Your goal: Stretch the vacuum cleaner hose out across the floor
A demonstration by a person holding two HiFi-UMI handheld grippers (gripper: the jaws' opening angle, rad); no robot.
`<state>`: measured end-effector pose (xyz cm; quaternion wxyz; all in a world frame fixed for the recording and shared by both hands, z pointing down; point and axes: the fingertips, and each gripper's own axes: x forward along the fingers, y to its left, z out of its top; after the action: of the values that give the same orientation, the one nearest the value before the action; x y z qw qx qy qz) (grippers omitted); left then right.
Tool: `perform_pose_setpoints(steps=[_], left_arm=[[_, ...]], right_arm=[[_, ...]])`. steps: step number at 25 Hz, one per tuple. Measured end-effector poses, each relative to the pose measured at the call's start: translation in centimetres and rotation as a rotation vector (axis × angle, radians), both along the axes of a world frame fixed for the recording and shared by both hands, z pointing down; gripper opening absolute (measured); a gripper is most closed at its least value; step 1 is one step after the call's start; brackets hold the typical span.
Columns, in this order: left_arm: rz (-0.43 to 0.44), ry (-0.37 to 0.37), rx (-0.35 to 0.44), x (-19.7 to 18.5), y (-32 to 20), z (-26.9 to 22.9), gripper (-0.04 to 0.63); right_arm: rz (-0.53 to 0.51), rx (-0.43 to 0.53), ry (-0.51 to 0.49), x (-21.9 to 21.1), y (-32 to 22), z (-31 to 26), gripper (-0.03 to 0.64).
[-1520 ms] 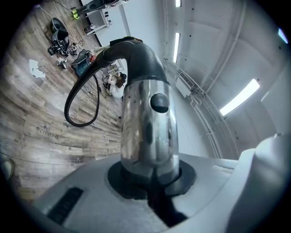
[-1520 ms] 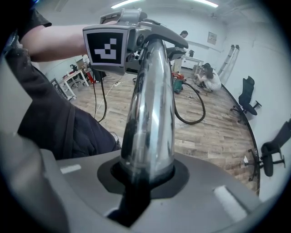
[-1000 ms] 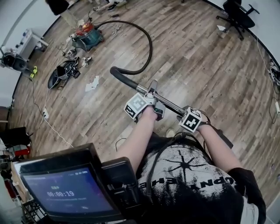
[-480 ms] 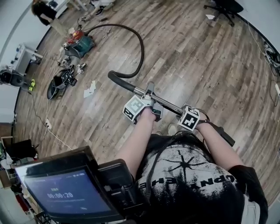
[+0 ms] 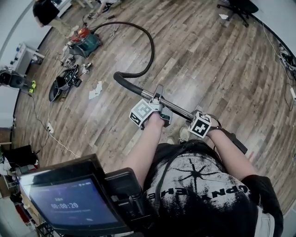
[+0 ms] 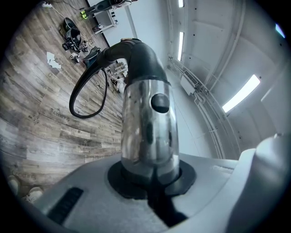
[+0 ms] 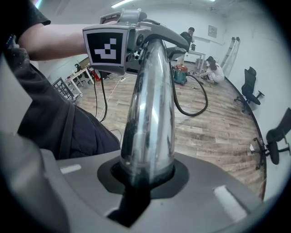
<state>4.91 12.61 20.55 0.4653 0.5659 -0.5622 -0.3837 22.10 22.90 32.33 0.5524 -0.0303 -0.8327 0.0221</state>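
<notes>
A red and teal vacuum cleaner (image 5: 85, 39) stands on the wooden floor at the far left. Its black hose (image 5: 151, 44) curves in a loop to a black handle bend (image 5: 121, 79), which joins a chrome wand (image 5: 178, 110). My left gripper (image 5: 159, 105) is shut on the wand near the handle. My right gripper (image 5: 204, 125) is shut on it further down. In the left gripper view the chrome wand (image 6: 150, 127) is clamped in the gripper (image 6: 152, 179), with the hose (image 6: 86, 93) looped beyond. In the right gripper view the wand (image 7: 150, 113) sits in the gripper (image 7: 145, 177).
Black gear (image 5: 64, 81), white papers (image 5: 95, 90) and a floor cable (image 5: 51, 132) lie at the left. An office chair (image 5: 240, 7) stands at the far right. Two people (image 7: 213, 68) are by the vacuum cleaner (image 7: 182, 75). A screen (image 5: 69, 203) hangs near my chest.
Both grippers have carried the wand a short way across the floor. Their hold on it is unchanged, and the hose still lies in a loop.
</notes>
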Motion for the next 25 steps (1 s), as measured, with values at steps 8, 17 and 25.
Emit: perform_pose_setpoints(steps=[8,17,25], left_arm=[[0.035,0.038,-0.033,-0.2,3.2,2.1,0.037],[0.142,0.066,-0.075,5.7,5.3,4.9,0.037],[0.121,0.049,-0.04,12.5,3.9,2.9,0.037]], right_arm=[[0.038,-0.023,0.039,-0.2,4.1,1.1,0.075],[0.133,-0.062,0.075,4.8,8.2,2.7,0.074],[0.122,-0.035,0.052,11.8,6.4,1.6,0.075]])
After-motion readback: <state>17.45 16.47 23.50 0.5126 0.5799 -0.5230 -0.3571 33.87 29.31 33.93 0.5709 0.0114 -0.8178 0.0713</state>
